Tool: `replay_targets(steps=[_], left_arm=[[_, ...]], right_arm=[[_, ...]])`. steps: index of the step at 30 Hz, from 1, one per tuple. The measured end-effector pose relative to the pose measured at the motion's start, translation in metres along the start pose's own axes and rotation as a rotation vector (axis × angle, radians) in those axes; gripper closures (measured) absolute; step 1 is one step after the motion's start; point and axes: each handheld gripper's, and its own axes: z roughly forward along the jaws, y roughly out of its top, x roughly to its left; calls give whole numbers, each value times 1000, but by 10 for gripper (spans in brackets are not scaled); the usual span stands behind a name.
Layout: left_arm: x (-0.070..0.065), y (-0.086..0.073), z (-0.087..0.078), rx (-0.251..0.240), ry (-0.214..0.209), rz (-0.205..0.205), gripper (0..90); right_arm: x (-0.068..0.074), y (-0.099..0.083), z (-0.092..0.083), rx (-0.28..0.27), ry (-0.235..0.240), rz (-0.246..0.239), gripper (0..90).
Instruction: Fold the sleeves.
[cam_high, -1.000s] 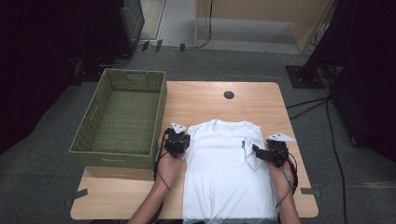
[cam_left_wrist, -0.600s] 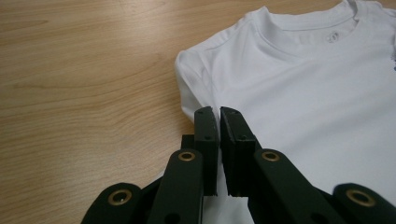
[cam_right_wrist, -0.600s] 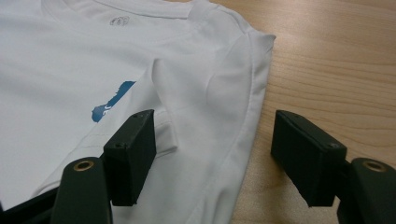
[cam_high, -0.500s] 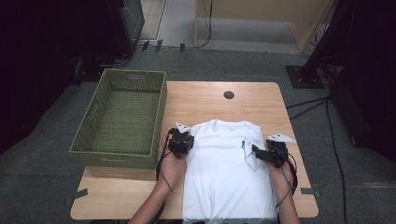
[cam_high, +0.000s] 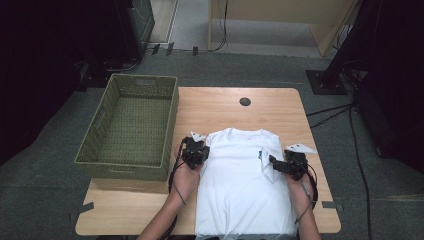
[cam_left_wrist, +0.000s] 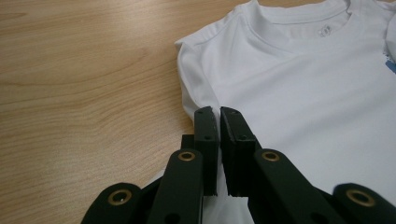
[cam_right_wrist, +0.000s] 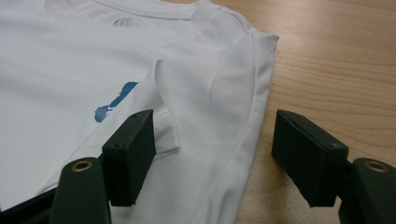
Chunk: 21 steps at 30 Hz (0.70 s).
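A white shirt (cam_high: 245, 185) is lying flat on the near half of the table (cam_high: 280, 107), collar pointing away, hem hanging at the near edge. Its right sleeve is lying folded in over the chest, showing a blue print beside it. The left gripper (cam_left_wrist: 216, 122) is sitting at the shirt's left edge below the shoulder, jaws nearly together on the fabric's rim. The right gripper (cam_right_wrist: 215, 140) is standing wide open, straddling the shirt's right edge without pinching it. Farther left, a green basket (cam_high: 100, 120) is sitting beside the table.
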Motion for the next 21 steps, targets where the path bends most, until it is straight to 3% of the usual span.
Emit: replay_targets(steps=[21], left_arm=[[-16,6,2,4,-19,21,860]], right_arm=[[1,0,1,8,6,4,227]])
